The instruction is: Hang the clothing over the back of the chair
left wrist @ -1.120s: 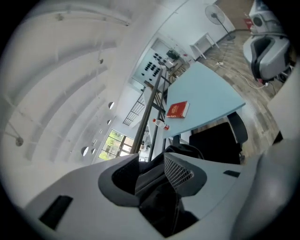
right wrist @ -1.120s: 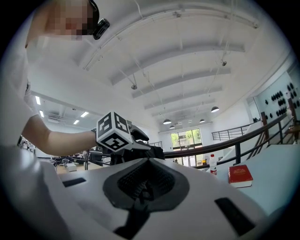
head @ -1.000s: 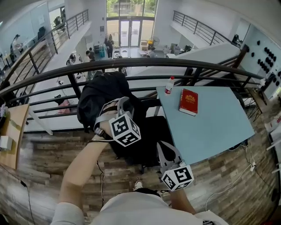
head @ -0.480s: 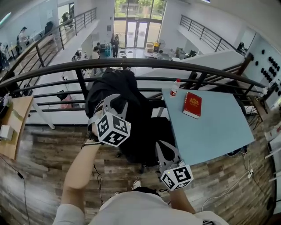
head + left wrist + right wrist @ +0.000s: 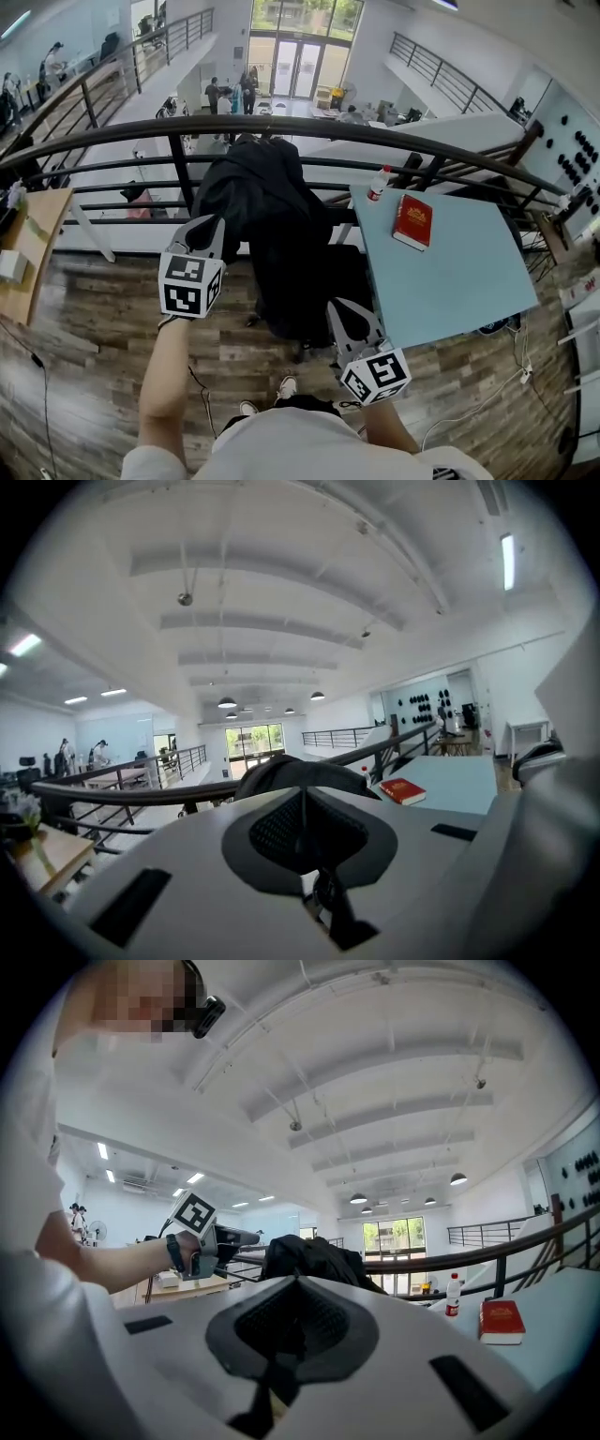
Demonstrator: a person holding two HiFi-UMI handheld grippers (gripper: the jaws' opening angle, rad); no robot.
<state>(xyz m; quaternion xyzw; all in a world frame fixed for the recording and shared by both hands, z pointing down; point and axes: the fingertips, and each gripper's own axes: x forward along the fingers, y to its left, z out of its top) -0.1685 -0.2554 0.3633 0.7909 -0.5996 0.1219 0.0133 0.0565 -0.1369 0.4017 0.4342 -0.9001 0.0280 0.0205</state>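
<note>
Garment: a black garment [image 5: 267, 211] was seen draped over the back of the chair [image 5: 323, 281], bunched at the top and hanging down the near side, just in front of the railing [image 5: 394, 141].
Left tongs: the left tongs [image 5: 208, 225] [image 5: 302, 794] were held to the left of the garment, near it but apart. The jaws were pressed together and nothing was gripped.
Right tongs: the right tongs [image 5: 340, 309] [image 5: 298, 1283] were held low, close to the person's body, beside the lower part of the hanging cloth. The jaws were closed on each other and empty.
Worktop: a pale blue worktop [image 5: 459, 272] was seen to the right of the chair.
Book: a red book [image 5: 411, 222] was laid near the worktop's far corner.
Bottle: a small bottle [image 5: 378, 184] was stood upright just beyond the book.
</note>
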